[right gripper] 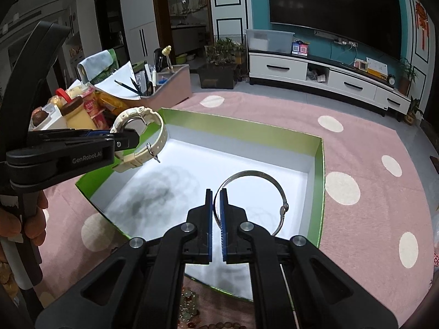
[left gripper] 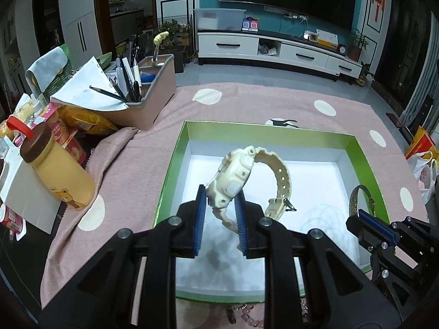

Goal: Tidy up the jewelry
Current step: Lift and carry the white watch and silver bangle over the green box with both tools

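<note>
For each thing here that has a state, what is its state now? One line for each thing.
left gripper: shut on the watch.
watch: held above the box, strap unbuckled.
right gripper: shut on the bangle.
bangle: held upright over the box.
green box: open, nothing lying on the visible floor.
yellow bottle: capped, leaning.

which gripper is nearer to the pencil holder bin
Left. The left gripper, holding the watch, hangs over the box's side nearest the bin; the right gripper, holding the bangle, is farther across.
</note>
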Available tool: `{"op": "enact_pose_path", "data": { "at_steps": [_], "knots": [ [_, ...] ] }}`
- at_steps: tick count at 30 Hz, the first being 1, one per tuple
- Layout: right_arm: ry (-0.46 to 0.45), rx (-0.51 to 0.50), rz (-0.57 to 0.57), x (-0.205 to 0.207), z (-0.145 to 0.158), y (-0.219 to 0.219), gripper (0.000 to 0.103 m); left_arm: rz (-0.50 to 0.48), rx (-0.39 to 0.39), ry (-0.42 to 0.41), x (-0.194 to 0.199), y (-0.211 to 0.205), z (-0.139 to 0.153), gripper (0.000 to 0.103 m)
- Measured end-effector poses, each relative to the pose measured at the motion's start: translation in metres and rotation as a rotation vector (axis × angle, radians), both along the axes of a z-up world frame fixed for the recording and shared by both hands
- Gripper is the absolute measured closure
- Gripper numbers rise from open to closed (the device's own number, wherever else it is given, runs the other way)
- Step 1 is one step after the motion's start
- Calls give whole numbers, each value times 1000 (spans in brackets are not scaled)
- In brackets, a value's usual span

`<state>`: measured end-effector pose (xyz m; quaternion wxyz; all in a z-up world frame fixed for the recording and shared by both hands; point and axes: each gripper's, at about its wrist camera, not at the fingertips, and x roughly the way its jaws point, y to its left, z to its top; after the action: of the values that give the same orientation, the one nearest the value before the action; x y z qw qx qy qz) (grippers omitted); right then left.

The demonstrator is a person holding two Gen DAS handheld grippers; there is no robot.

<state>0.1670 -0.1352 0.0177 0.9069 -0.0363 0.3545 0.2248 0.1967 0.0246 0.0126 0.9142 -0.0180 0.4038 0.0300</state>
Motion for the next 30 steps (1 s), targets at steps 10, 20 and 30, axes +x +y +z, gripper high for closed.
{"op": "enact_pose_path", "data": {
  "at_steps": [10, 20, 30],
  "knots": [
    [20, -20, -16, 11, -8, 3, 99, 5, 13, 25, 13, -1, -8, 83],
    [33, -25, -22, 15, -12, 4, 99, 10, 25, 41, 17, -1, -14, 83],
    [36, -28, -28, 18, -13, 3, 99, 11, 28, 49, 19, 0, -16, 83]
  ]
}}
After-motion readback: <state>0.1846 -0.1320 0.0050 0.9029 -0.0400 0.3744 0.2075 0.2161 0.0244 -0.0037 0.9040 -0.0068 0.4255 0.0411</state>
